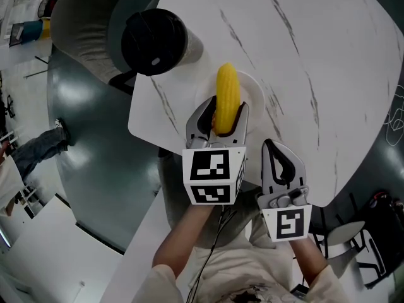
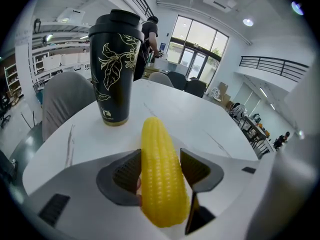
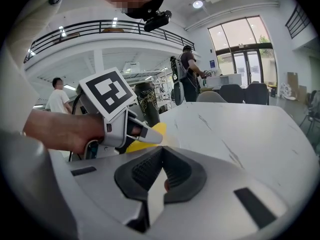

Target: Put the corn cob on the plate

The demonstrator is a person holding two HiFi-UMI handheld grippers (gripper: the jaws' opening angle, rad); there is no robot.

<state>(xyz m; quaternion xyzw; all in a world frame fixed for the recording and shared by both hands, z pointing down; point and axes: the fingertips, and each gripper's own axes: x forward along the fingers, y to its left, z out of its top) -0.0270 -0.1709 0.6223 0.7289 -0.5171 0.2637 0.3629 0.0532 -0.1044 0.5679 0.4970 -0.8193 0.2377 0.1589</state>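
Note:
The yellow corn cob (image 1: pixel 227 93) sits between the jaws of my left gripper (image 1: pixel 223 111), which is shut on its near half. The cob points away from me over a white plate (image 1: pixel 255 88) on the white marble table (image 1: pixel 315 55); whether it touches the plate I cannot tell. In the left gripper view the corn cob (image 2: pixel 159 179) fills the gap between both pads of the left gripper (image 2: pixel 161 170). My right gripper (image 1: pixel 276 158) hovers at the table's near edge, to the right of the left one, shut and empty. Its right gripper (image 3: pixel 162 173) pads meet, with the corn cob (image 3: pixel 156 131) beyond them.
A black tumbler (image 1: pixel 153 40) with a gold leaf print stands on the table's left corner, just beyond and left of the plate; the tumbler (image 2: pixel 115 69) rises behind the cob. A grey chair (image 1: pixel 82 27) is at the table's far left. People stand in the background.

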